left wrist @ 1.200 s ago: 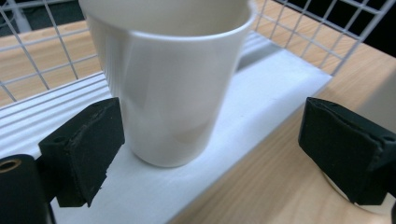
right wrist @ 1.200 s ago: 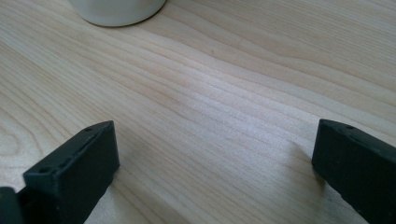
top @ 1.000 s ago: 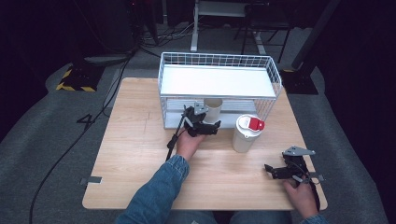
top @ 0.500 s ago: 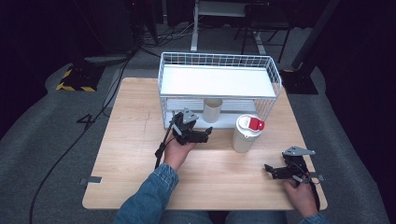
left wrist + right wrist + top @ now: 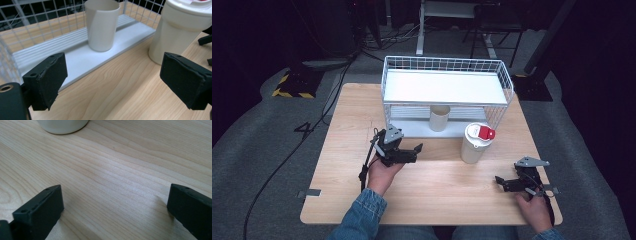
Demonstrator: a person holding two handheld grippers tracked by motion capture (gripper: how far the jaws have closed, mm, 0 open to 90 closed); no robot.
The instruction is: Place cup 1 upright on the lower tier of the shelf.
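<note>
Cup [image 5: 102, 23] on the rack's [image 5: 447, 87] lower shelf, lidded tub [image 5: 475, 142] right of it, my left gripper [image 5: 409, 152] open near them, right gripper [image 5: 503, 182] open over bare counter [image 5: 452, 195].

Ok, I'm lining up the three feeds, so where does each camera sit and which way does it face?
High view: above the person's side, looking forward and down on the table; forearms, left gripper, right gripper.
Left gripper view: rides the left gripper, facing the cup on the rack's lower shelf; its open jaws show.
Right gripper view: low over the wood, open jaws.
Shared: the lidded container.
</note>
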